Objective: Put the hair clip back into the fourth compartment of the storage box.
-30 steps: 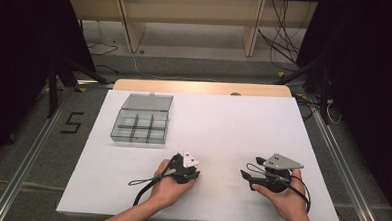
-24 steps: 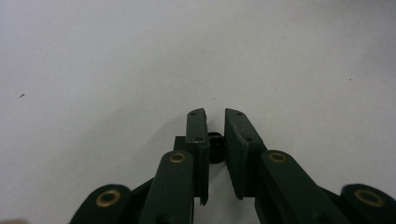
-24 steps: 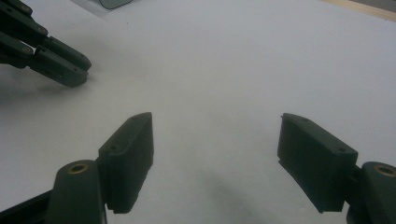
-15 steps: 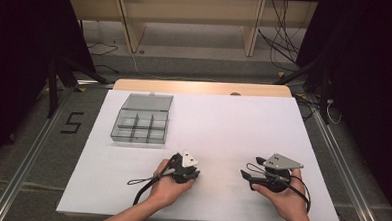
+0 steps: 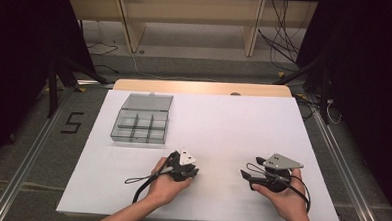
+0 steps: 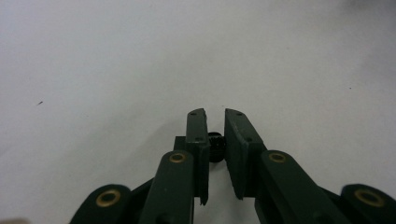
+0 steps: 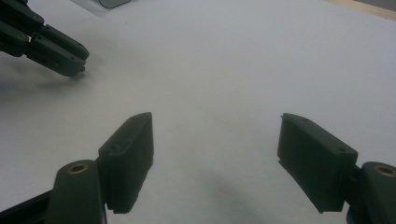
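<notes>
My left gripper point(image 5: 193, 173) rests low on the white table point(image 5: 223, 126), held in a hand at the front left of centre. In the left gripper view its jaws point(image 6: 215, 114) stand nearly together, pinching a small black ridged part point(image 6: 215, 145), perhaps a screw or knob. My right gripper point(image 5: 246, 176) sits at the front right, pointing left toward the other one. Its jaws point(image 7: 217, 123) are wide apart with only bare table between them. The right gripper view also takes in the left gripper's tip point(image 7: 70, 65) at the upper left.
A clear plastic compartment box point(image 5: 142, 119), lid raised, stands at the back left of the table; a corner of this box point(image 7: 114, 3) shows in the right gripper view. Black cables trail from both grippers toward the table's front edge.
</notes>
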Demonstrator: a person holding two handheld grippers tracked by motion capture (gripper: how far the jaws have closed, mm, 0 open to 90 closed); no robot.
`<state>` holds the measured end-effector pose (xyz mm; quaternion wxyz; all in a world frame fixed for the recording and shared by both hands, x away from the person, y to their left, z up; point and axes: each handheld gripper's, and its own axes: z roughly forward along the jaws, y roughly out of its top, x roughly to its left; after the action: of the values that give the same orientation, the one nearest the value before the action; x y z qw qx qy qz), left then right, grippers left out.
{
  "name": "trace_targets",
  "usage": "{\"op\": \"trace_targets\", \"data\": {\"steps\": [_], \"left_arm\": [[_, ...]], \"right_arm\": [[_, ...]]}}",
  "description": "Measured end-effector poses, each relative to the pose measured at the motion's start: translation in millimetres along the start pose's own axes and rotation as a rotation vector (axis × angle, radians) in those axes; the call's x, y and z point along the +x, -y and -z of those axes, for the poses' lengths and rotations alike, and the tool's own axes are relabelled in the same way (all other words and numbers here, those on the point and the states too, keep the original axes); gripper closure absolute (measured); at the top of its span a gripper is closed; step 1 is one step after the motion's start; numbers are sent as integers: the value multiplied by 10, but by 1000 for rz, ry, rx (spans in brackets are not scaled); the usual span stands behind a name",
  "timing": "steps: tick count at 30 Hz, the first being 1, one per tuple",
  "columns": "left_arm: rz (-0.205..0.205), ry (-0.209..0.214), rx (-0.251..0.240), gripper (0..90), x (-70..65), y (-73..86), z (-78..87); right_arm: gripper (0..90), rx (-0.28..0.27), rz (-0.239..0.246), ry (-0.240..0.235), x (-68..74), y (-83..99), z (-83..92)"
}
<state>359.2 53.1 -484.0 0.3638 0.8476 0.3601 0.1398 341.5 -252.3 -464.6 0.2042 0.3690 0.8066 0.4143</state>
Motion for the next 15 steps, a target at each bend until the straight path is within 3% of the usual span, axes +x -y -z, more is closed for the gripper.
{"op": "trace_targets", "data": {"steps": [15], "left_arm": [[2, 1, -10, 796, 78, -21, 61]], "right_arm": [[277, 0, -1, 1, -1, 1, 1]]}}
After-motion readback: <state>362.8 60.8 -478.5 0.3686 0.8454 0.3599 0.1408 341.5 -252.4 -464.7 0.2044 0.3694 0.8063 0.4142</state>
